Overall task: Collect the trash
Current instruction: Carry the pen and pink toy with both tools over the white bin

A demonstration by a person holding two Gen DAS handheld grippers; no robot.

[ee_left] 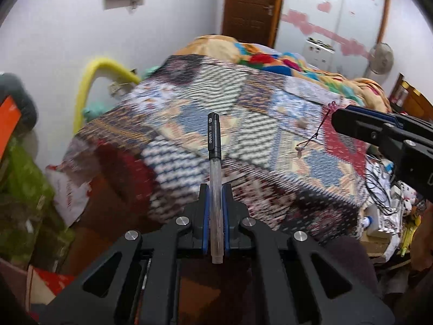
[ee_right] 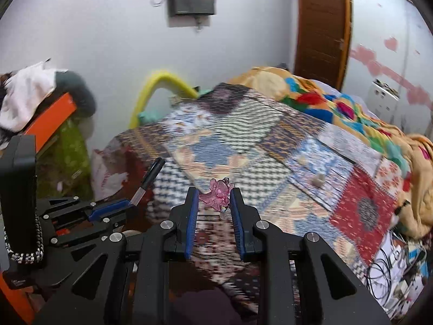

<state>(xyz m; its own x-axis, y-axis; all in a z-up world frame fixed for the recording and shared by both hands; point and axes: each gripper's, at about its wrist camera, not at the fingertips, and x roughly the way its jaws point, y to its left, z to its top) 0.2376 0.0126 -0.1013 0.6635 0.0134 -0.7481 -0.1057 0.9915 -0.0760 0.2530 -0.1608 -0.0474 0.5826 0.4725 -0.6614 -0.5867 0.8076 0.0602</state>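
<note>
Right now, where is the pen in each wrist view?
Left wrist view: the pen stands centre frame, clamped in the left gripper.
Right wrist view: the pen is at lower left, sticking out of that gripper.
Shared landmark: the yellow tube beside the bed.

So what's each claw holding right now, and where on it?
Left claw: a pen, clamped on its clear barrel, cap pointing away. Right claw: a pink charm, pinched at the tips.

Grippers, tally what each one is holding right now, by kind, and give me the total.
Pen, clear barrel with black cap, in the left gripper: 1
Pink translucent charm in the right gripper: 1
Total: 2
</note>
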